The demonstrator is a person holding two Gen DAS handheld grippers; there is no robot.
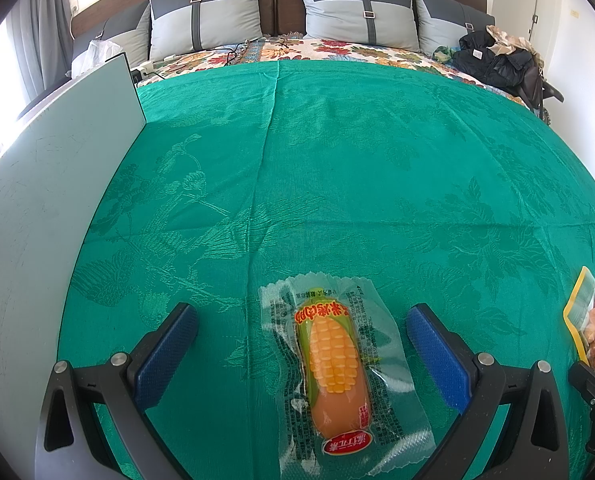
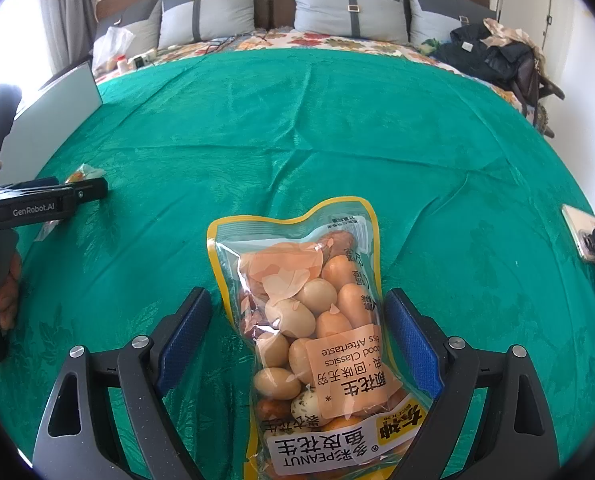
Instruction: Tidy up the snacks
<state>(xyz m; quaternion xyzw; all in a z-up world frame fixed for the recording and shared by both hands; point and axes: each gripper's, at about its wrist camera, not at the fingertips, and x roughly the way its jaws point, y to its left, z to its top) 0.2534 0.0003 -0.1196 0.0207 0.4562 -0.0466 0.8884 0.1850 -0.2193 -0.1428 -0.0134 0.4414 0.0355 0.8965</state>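
Holding both tools over the green tablecloth (image 1: 337, 160), you have your left gripper (image 1: 302, 330) spread wide, its blue pads (image 1: 165, 352) on either side of the corn sausage packet (image 1: 333, 364) without touching it. Your right gripper (image 2: 298, 316) is likewise apart, straddling the peanut bag (image 2: 309, 328), which lies flat on the cloth; whether a pad touches it is unclear. A phone (image 2: 581, 236) rests near the table's right edge.
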